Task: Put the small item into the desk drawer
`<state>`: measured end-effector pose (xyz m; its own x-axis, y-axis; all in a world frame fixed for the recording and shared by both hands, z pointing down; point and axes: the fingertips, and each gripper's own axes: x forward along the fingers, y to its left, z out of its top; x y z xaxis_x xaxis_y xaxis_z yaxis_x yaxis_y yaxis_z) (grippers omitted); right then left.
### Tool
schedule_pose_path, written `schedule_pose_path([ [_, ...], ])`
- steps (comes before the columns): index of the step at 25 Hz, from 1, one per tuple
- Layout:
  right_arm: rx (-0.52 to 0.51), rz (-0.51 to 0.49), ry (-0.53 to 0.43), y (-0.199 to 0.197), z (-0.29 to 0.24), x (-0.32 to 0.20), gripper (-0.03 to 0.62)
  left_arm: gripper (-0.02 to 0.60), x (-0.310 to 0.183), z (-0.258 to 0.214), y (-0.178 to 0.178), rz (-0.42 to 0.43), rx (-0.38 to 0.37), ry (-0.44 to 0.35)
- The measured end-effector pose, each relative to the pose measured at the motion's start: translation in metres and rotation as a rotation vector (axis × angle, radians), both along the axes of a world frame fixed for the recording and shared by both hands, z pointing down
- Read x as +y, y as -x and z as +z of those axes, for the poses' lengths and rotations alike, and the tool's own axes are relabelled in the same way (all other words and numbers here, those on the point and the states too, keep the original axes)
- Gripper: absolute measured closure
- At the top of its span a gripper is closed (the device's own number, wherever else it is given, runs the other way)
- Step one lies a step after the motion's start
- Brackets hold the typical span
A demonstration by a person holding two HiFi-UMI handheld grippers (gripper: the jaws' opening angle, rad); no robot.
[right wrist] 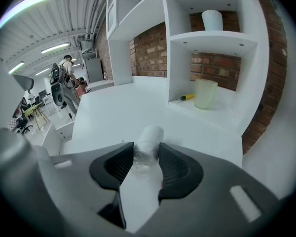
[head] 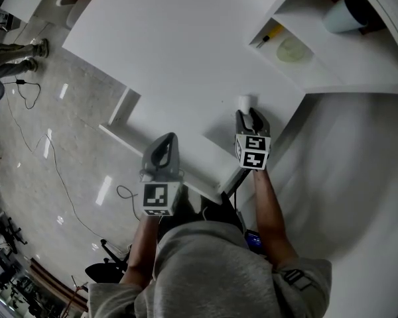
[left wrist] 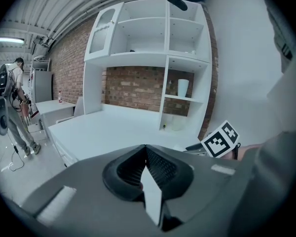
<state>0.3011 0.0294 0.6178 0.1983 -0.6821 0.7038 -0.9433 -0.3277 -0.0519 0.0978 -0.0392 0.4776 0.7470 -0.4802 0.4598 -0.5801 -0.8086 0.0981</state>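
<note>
A small white cylinder stands on the white desk near its right front corner. In the right gripper view the cylinder sits between the tips of my right gripper, and both pads touch its clear lower part. The head view shows my right gripper just behind the cylinder. My left gripper hangs at the desk's front edge, above a long white ledge or drawer. The left gripper has its jaws pressed together with nothing in them.
At the desk's right stands a white shelf unit that holds a translucent cup, a yellow-handled tool and a white cup. A person stands far off to the left. Cables lie on the floor.
</note>
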Motion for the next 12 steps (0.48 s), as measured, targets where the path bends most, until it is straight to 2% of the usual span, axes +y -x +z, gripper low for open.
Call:
schedule_pose_path([
  [12, 0.079, -0.064, -0.154, 0.02, -0.085, -0.007, 0.43, 0.569, 0.006, -0.021, 0.029, -0.054, 0.017, -0.041],
])
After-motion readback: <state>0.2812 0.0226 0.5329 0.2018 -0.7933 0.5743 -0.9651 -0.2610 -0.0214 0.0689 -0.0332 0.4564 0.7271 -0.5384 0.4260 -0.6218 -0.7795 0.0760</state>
